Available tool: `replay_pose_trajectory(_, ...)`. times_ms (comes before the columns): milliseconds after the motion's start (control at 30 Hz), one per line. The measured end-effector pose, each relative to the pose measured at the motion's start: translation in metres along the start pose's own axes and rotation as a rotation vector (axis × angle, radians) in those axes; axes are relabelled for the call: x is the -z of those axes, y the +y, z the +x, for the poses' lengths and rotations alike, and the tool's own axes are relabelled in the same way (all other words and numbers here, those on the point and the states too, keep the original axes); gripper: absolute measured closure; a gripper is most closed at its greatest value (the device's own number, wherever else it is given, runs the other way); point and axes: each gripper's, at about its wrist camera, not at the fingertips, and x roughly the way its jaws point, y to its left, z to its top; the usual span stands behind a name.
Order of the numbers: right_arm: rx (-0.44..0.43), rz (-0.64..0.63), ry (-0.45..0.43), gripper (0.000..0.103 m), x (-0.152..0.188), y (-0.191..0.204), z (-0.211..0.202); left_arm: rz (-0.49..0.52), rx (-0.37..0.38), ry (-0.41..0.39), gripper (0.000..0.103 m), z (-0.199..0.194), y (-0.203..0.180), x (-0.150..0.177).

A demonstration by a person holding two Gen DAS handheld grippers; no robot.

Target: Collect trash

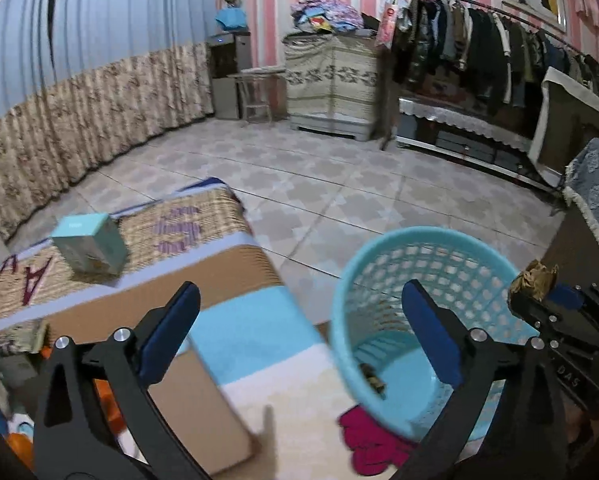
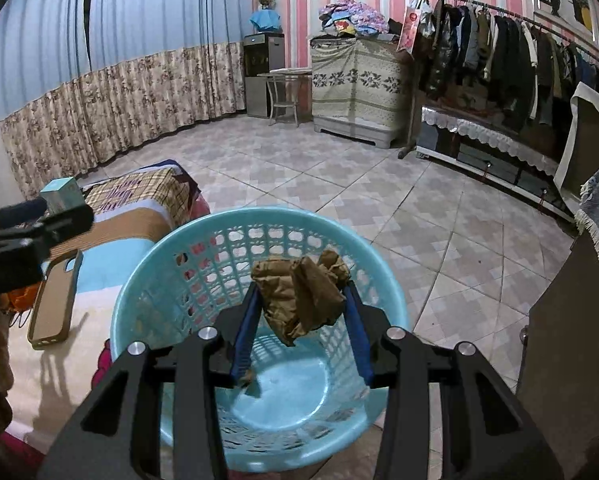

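My right gripper (image 2: pixel 299 300) is shut on a crumpled brown paper wad (image 2: pixel 299 294) and holds it over the open mouth of the light blue mesh basket (image 2: pixel 159 264). A small brown scrap (image 2: pixel 251 384) lies on the basket floor. In the left wrist view my left gripper (image 1: pixel 299 312) is open and empty, above the bed edge and the basket (image 1: pixel 379 256). The right gripper with the wad (image 1: pixel 533 280) shows at the far right there.
A bed with a striped blanket (image 1: pixel 235 320) is at the left, with a teal box (image 1: pixel 89 244) and a phone case (image 2: pixel 55 296) on it. A red cloth (image 1: pixel 371 440) lies by the basket. A dark cabinet (image 2: pixel 559 344) stands at the right. The tiled floor (image 2: pixel 379 184) lies beyond.
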Motion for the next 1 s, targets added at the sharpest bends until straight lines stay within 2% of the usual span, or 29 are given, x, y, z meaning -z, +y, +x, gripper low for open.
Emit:
replay_pose_trajectory(167,-0.004,0.001,0.009,0.059,-0.001,0.008,0.008,-0.042,-0.03,0.012,0.006,-0.004,0.016,0.0)
replay_pose_trajectory(200,-0.001,0.006,0.012,0.055,-0.003,0.009,0.01,-0.047,-0.027,0.014,0.006,-0.004,0.019,0.001)
replay_pose_trajectory(267,0.007,0.016,0.016,0.027,-0.005,0.008,0.011,-0.049,-0.029,0.012,0.006,-0.007,0.021,0.002)
replay_pose_trajectory(400,0.025,0.031,0.015,0.021,-0.007,0.004,0.009,-0.049,-0.037,-0.002,0.006,-0.016,0.025,0.006)
replay_pose_trajectory(467,0.035,0.039,0.003,0.013,-0.007,0.006,0.003,-0.042,-0.044,-0.008,0.006,-0.023,0.028,0.01)
replay_pose_trajectory(567,0.041,0.026,-0.02,0.009,-0.005,0.017,-0.009,-0.029,-0.069,-0.021,0.006,-0.036,0.036,0.018)
replay_pose_trajectory(700,0.048,-0.01,-0.053,0.009,0.0,0.045,-0.028,-0.034,-0.113,-0.044,0.005,-0.063,0.062,0.031)
replay_pose_trajectory(1000,-0.051,-0.085,-0.114,0.007,0.014,0.128,-0.063,-0.118,-0.256,-0.048,0.005,-0.12,0.152,0.07)
